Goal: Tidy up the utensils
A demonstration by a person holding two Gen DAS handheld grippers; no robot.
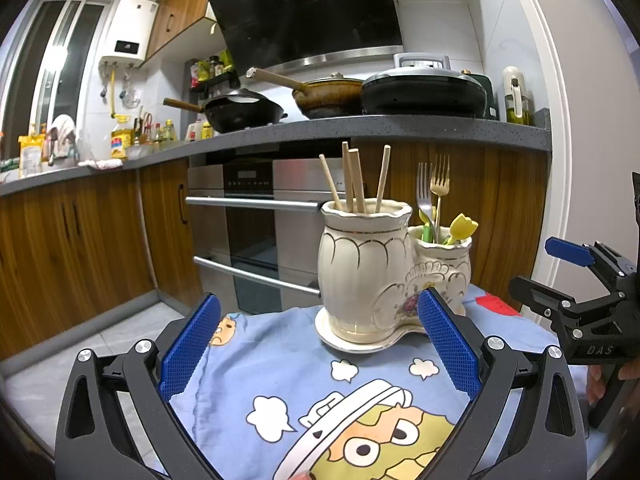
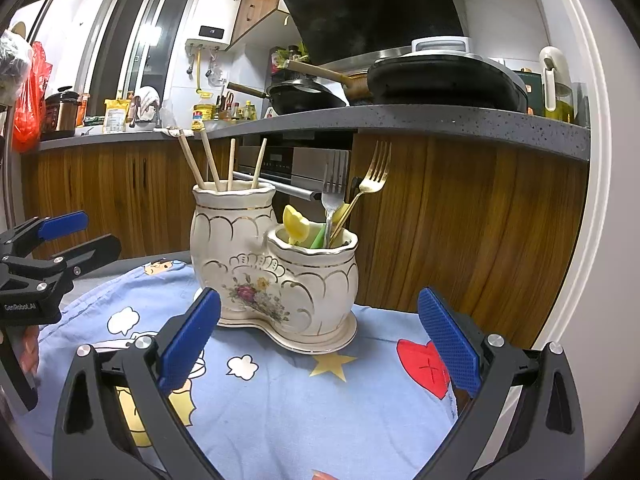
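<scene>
Your left gripper [image 1: 318, 344] sits low over the near left part of a small table covered with a blue cartoon-print cloth [image 2: 280, 408]. Its two blue-padded fingers [image 1: 188, 348] are spread wide apart and hold nothing. From your right wrist camera, the same gripper appears at the left edge of the cloth, with part of your hand visible under it.

In the middle of the cloth, toward its far edge, stands a cream ceramic utensil holder [image 2: 272, 276] with gold trim and a painted flower, on its own matching saucer. It has two joined compartments. The taller one, on the left, holds four wooden chopsticks [image 2: 210, 160] standing upright and fanned slightly. The shorter one, on the right, holds a silver fork [image 2: 334, 184] and a gold fork [image 2: 370, 180], both tines up, together with a yellow tulip-shaped utensil [image 2: 295, 224] and something green that is too hidden to name.

Your right gripper [image 2: 318, 344] hovers over the near right part of the cloth, just in front of the holder without touching it. Its blue fingers [image 2: 450, 340] are also spread wide and empty.

Behind the table runs a kitchen worktop [image 1: 360, 132] with pans on it, above wooden cabinets [image 2: 480, 220] and an oven [image 1: 256, 220].
</scene>
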